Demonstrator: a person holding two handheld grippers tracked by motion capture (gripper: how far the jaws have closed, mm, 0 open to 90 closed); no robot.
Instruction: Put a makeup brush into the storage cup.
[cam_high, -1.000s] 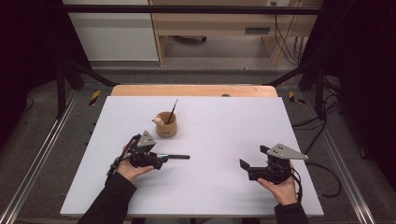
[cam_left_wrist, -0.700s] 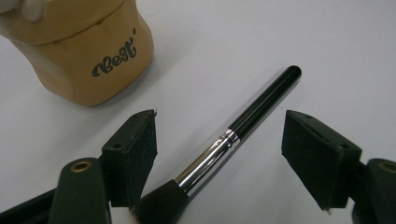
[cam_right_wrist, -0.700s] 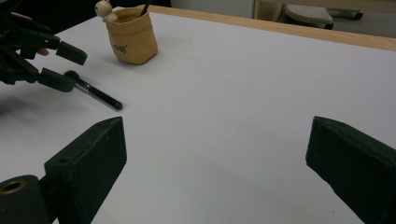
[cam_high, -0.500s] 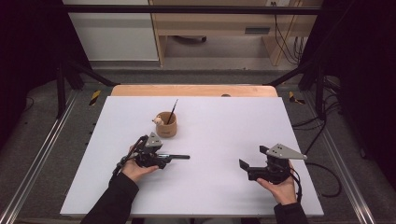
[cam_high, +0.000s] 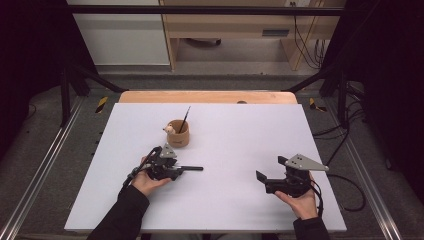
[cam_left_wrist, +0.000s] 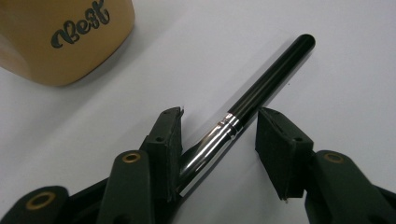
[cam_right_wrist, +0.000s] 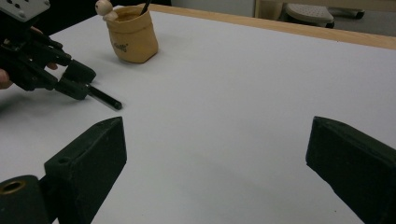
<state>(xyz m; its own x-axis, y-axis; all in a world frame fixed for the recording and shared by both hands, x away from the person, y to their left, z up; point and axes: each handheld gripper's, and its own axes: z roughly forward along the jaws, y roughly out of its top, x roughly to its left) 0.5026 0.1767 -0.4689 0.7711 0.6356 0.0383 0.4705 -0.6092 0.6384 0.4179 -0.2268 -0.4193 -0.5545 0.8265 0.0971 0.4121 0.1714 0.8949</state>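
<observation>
A black brush with a silver ferrule (cam_left_wrist: 271, 84) lies flat on the white table (cam_high: 235, 135), its handle pointing right (cam_high: 192, 168). My left gripper (cam_high: 177, 170) rests low over it, and its jaws have just been closing. The brush runs between the two pads (cam_left_wrist: 220, 115): the left pad is at the ferrule, while the right pad stands clear of the handle. My right gripper (cam_high: 270, 170) is held still at the table's right front, jaws wide apart with nothing between them (cam_right_wrist: 217, 130). It looks across at the left gripper (cam_right_wrist: 77, 77) and the brush (cam_right_wrist: 105, 99).
A tan cup (cam_high: 177, 134) with "Best" lettering (cam_left_wrist: 60, 37) stands just beyond the left gripper. It holds a thin dark stick and a small beige figure at its rim (cam_right_wrist: 131, 32). A wooden strip (cam_high: 207, 96) borders the table's far edge.
The left hand has shifted slightly along the brush and its jaws have narrowed around it. The brush still lies on the table. The right gripper has not moved.
</observation>
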